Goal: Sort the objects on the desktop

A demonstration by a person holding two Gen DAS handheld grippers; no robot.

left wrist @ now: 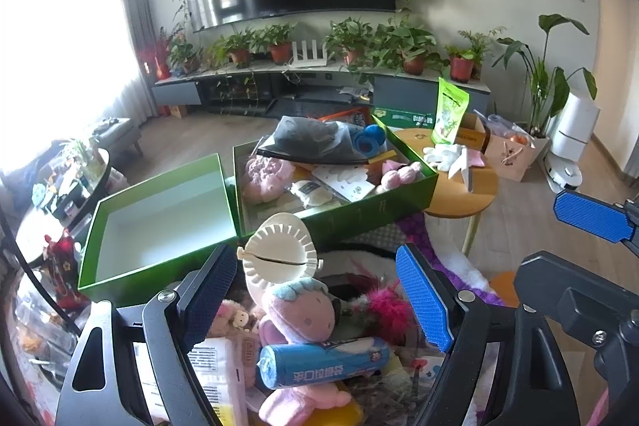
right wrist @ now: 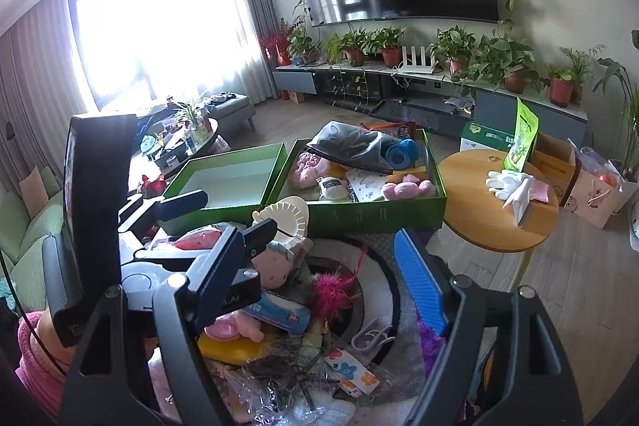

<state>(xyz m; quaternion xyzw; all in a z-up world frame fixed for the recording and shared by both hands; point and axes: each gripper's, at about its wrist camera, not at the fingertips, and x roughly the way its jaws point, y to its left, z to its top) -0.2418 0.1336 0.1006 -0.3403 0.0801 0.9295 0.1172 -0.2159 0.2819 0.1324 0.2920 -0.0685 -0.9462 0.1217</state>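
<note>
Left gripper (left wrist: 319, 290) is wide open and holding nothing, hovering over the near pile. Between its fingers sit the cream dumpling press (left wrist: 277, 250), the pink strawberry plush (left wrist: 301, 310) and the blue bag roll (left wrist: 323, 362). Right gripper (right wrist: 319, 282) is also wide open and empty, over the same pile, just right of the left one; the left unit crowds the left side of its view.

Targets: two green boxes past the pile. Left green box (left wrist: 159, 214) is bare inside; right green box (left wrist: 339, 182) already holds plush, a grey pouch and more.

Risks as I read them:
- Jaw span covers several items. Closing here could pinch press plus plush together, or clip only the press rim so it pivots out.
- Pile is loose and layered. Pulling one piece probably drags the pink feather toy (left wrist: 385, 306) or rolls the bag roll off the near edge.
- Plush compresses, so the grip may feel firm, then slip on the lift.
- Both grippers work the same patch, so finger-to-finger contact is likely if both descend.
- Right box is heaped near its far end; another drop there may spill over the wall toward the round wooden table (left wrist: 459, 202).

Which item is the actual target, can't tell.
</note>
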